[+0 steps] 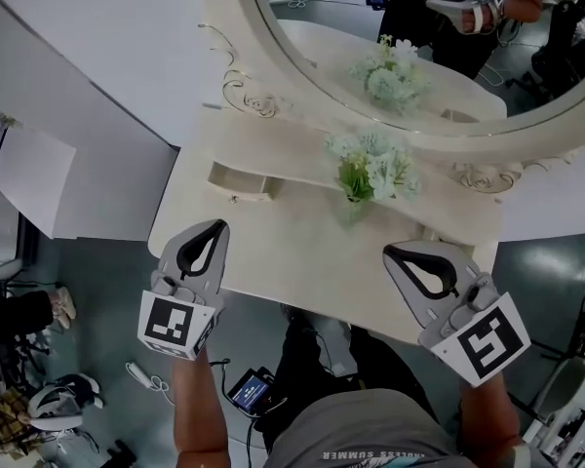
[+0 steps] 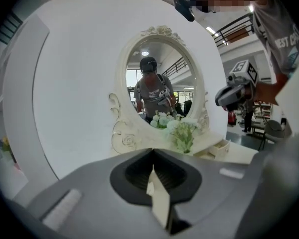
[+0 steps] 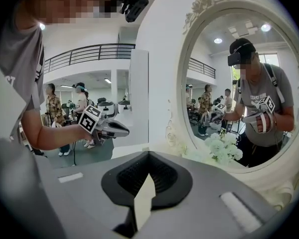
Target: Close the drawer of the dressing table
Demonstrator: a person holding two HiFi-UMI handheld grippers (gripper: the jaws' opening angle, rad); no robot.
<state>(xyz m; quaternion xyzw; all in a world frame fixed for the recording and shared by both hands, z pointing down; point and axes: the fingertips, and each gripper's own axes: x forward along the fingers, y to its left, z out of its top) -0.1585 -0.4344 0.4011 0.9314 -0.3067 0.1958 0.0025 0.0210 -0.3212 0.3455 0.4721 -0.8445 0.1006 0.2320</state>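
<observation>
The cream dressing table (image 1: 273, 252) carries an oval mirror (image 1: 322, 57) and a vase of pale flowers (image 1: 372, 169). On its raised shelf a small drawer (image 1: 240, 180) left of the flowers stands pulled out, its knob facing me. In the left gripper view a second small drawer (image 2: 218, 148), right of the flowers (image 2: 183, 133), also juts out. My left gripper (image 1: 217, 224) hovers over the table's front left, jaws shut and empty, just short of the left drawer. My right gripper (image 1: 390, 252) hangs over the front right, also shut and empty. Both pairs of jaws meet in the gripper views (image 2: 153, 151) (image 3: 148, 153).
A white wall panel (image 1: 97, 76) stands behind the table on the left. Grey floor lies below the front edge, with cables and a small device (image 1: 249, 390) by my legs. Other people stand far off in the right gripper view (image 3: 55, 113).
</observation>
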